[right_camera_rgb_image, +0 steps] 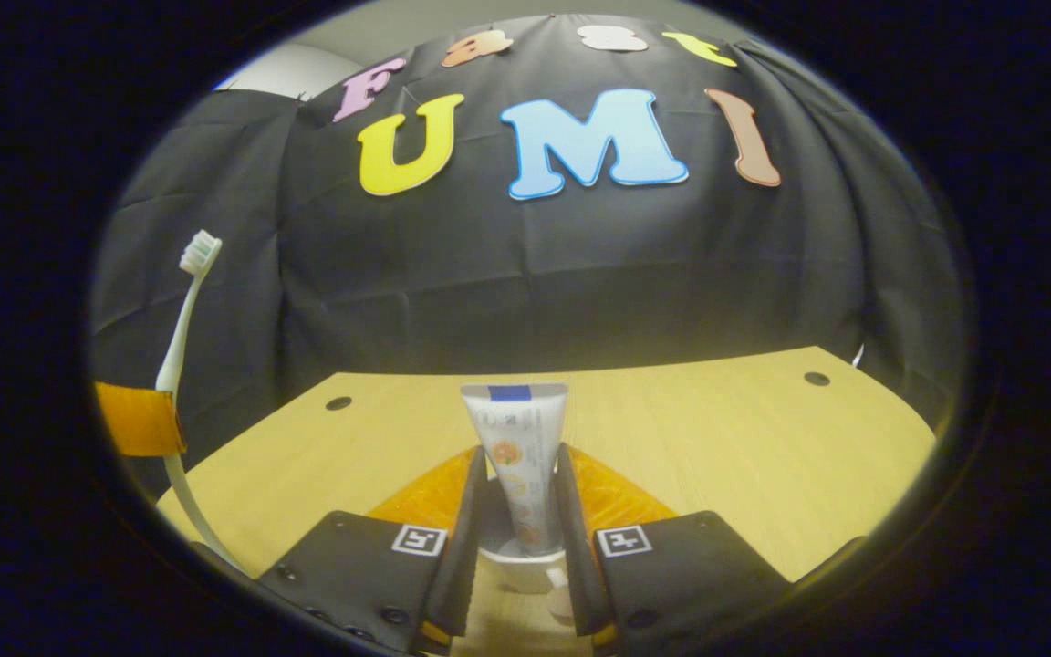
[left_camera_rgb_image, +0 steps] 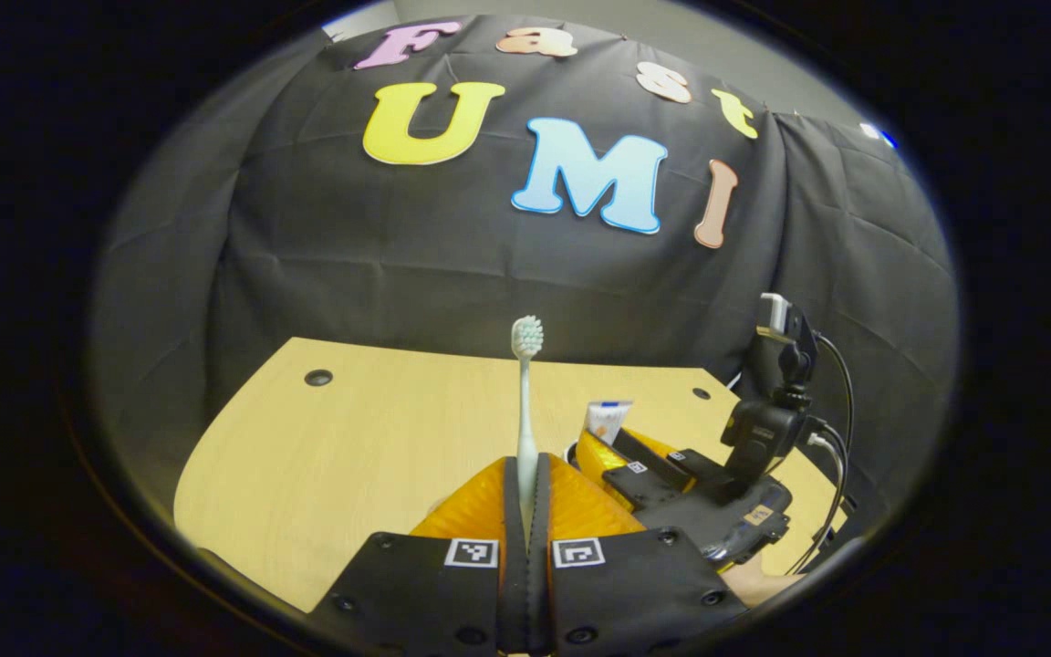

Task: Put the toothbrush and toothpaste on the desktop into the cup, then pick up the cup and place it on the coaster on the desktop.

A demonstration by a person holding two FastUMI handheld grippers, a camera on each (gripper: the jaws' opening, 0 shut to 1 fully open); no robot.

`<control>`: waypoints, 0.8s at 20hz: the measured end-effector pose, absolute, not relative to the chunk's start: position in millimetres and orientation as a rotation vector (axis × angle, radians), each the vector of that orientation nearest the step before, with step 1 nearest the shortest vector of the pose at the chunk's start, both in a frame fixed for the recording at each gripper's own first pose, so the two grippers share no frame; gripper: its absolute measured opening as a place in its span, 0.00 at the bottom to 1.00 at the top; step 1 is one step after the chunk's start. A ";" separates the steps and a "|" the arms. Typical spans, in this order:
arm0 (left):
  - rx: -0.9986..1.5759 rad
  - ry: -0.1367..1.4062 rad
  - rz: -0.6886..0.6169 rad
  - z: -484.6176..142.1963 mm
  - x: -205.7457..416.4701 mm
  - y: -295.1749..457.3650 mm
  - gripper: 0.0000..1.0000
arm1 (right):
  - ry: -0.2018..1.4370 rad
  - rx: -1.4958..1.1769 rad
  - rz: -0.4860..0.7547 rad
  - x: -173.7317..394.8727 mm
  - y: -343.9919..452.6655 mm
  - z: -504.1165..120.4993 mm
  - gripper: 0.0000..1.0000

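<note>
The left hand-held gripper (left_camera_rgb_image: 526,511) is closed tight on the toothbrush (left_camera_rgb_image: 525,401), which stands up straight above the surface (left_camera_rgb_image: 352,429). It looks light, thin and stiff, so low on the handle is a good hold. The right hand-held gripper (right_camera_rgb_image: 518,511) squeezes the soft toothpaste (right_camera_rgb_image: 516,447) upright, which could squash.
</note>
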State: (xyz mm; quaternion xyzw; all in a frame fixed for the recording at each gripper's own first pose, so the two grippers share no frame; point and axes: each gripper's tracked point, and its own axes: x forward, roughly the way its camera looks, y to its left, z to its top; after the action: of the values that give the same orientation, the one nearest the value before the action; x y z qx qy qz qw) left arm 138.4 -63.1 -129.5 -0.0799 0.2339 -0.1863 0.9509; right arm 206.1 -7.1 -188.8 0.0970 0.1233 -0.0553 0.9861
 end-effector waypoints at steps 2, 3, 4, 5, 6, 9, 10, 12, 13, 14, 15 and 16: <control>-0.162 0.479 -0.386 -131.6 141.5 -66.8 0.08 | 0.212 0.183 -0.120 197.7 -14.0 -171.6 0.51; -0.163 0.477 -0.390 -131.9 144.8 -69.9 0.08 | 0.203 0.186 -0.121 193.5 -14.7 -165.8 0.58; -0.163 0.474 -0.399 -131.7 147.8 -73.3 0.08 | 0.198 0.194 -0.119 189.8 -16.6 -160.5 0.64; -0.162 0.469 -0.404 -132.1 150.3 -77.5 0.08 | 0.194 0.198 -0.120 185.6 -18.3 -156.5 0.71; -0.163 0.464 -0.413 -133.2 153.7 -80.5 0.08 | 0.190 0.199 -0.126 181.5 -22.2 -152.2 0.72; -0.172 0.442 -0.434 -135.6 164.5 -91.8 0.08 | 0.155 0.189 -0.141 169.2 -32.7 -134.2 0.72; -0.172 0.431 -0.444 -135.1 169.7 -95.9 0.08 | 0.140 0.182 -0.149 164.9 -36.8 -128.3 0.72; -0.177 0.401 -0.467 -135.6 178.3 -107.1 0.08 | 0.115 0.169 -0.170 153.5 -44.3 -117.4 0.74; -0.181 0.385 -0.481 -134.0 183.6 -113.8 0.08 | 0.103 0.160 -0.185 146.8 -47.6 -111.4 0.74; -0.184 0.369 -0.497 -134.3 186.9 -120.4 0.08 | 0.088 0.148 -0.201 140.6 -51.0 -105.4 0.74; -0.190 0.349 -0.509 -133.1 189.8 -127.6 0.08 | 0.077 0.133 -0.214 133.2 -53.3 -100.6 0.75; -0.194 0.333 -0.511 -132.6 194.6 -132.7 0.07 | 0.072 0.119 -0.225 127.5 -55.6 -96.3 0.75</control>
State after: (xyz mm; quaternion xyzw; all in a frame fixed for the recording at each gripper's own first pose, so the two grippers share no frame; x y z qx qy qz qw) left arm 194.6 -132.7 -132.6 -0.0955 0.1637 -0.2514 0.9491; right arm 127.5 -55.6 -96.3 0.0594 0.0357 -0.1121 0.9913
